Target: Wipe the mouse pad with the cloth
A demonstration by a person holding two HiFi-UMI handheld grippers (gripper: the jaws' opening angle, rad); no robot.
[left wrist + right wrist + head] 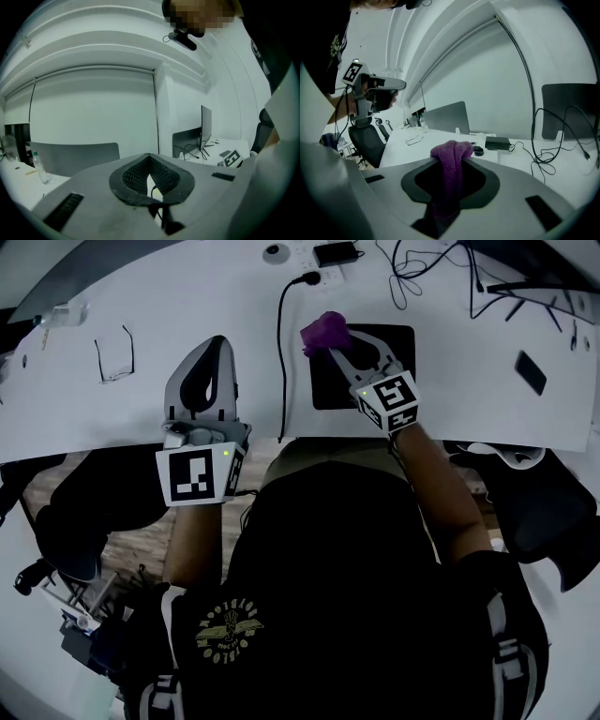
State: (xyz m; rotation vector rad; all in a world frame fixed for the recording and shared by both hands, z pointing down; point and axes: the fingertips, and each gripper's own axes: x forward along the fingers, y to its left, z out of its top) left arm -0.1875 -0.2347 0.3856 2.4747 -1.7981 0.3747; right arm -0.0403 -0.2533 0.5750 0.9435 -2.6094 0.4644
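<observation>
White table (187, 296) fills the top of the head view, and the person sits at its near edge with both grippers out over it. The black mouse pad (330, 390) lies flat just right of centre, with a dark cable (279, 352) running down the table beside its left edge.

Right gripper (336, 346) is out over the pad, angled towards its far left corner. Its jaws are clamped on the purple cloth (325, 332). In the right gripper view the cloth (452, 161) is pinched right between the tips. A bunched fold bulges up above them and a tail hangs down through the opening behind. From the head view that bunch sits at the pad's far left corner, partly past the edge. Whether it actually presses on the pad, I can't tell.

Left gripper (217, 345) is well off to the left, over bare table and away from the pad. Its own view shows its jaws drawn together with nothing between them.

Further left, a pair of glasses (114, 360) lies on the table.
</observation>
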